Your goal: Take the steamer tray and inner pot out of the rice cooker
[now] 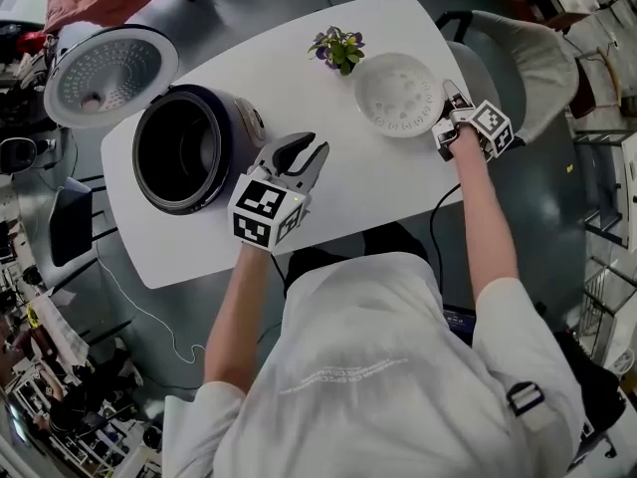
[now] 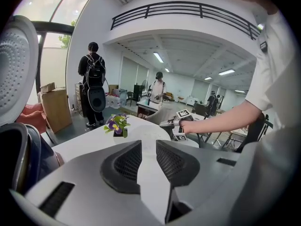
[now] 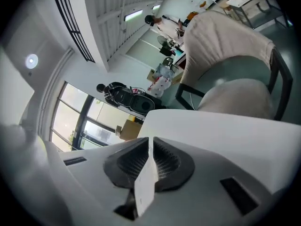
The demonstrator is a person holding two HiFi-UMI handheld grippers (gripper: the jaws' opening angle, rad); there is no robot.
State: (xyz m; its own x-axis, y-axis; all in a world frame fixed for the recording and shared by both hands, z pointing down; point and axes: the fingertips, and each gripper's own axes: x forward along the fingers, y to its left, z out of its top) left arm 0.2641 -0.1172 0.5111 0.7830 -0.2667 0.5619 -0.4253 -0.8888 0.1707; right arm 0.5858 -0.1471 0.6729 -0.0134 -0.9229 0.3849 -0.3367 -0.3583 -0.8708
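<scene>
The inner pot sat in the open rice cooker on the tabletop. Just right of it hung our left gripper, jaws released and empty. The steamer tray lay farther right. Beside its rim our right gripper had its jaws clenched on nothing.

Rice cooker left on table, steamer tray right, pot perhaps inside

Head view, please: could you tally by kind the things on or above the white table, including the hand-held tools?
Rice cooker: 1
Inner pot: 1
Steamer tray: 1
Potted plant: 1
Tools: 2, the left tool and the right tool
Total: 6
</scene>
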